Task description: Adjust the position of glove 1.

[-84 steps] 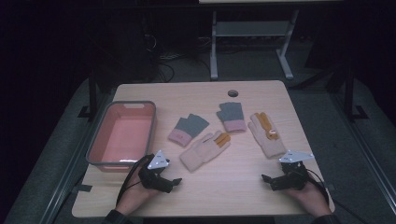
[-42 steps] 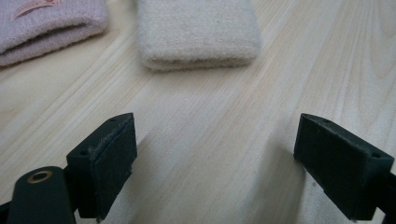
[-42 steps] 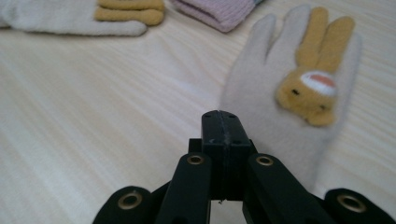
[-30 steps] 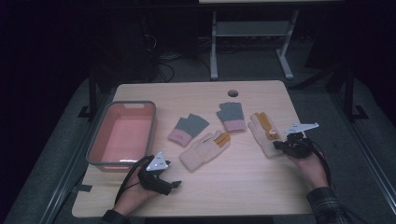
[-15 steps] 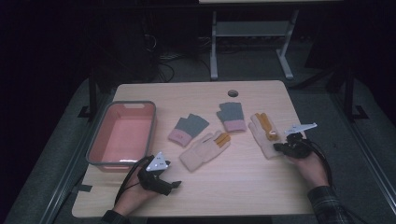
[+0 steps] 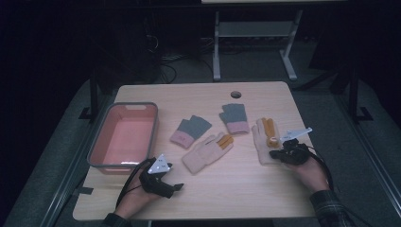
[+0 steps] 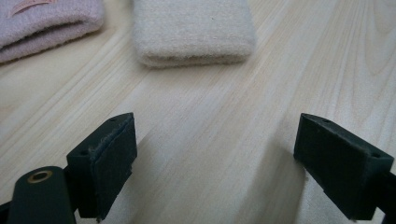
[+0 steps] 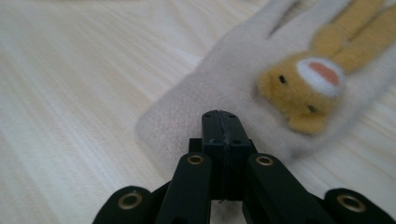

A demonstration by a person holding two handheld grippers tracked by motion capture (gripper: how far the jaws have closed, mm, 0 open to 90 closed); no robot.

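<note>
The right gripper [image 6: 276, 153] rests on the wrist end of a cream glove [image 6: 263, 142] at the right side of the worktop [image 6: 236, 189]. In the right gripper view its jaws are pressed together at the cuff edge of that cream glove [image 8: 224, 88]; whether any cloth is pinched between them cannot be told. The glove is soft, pale knit, lying flat with fingers pointing away from the person, and carries a plush yellow animal face [image 8: 303, 93] with 2 black dot eyes, a white and orange patch and 2 long yellow ears.

A second cream glove [image 6: 205, 152] with orange fingers lies at mid worktop, tilted. 2 grey mittens with pink cuffs lie beyond: one [image 6: 190, 130] left of centre, one [image 6: 234, 117] further back. A pink bin [image 6: 124, 137] with a grey rim stands at the left.

The left gripper [image 6: 177, 187] lies near the front edge, its jaws wide apart over bare wood, with a cream cuff [image 7: 194, 30] and a pink cuff [image 7: 46, 23] ahead in the left gripper view.

The worktop is light wood grain with a round cable hole [image 6: 235, 94] at the back. The room is dark; a grey floor and a white metal frame [image 6: 255, 38] show behind. No readable writing shows.
</note>
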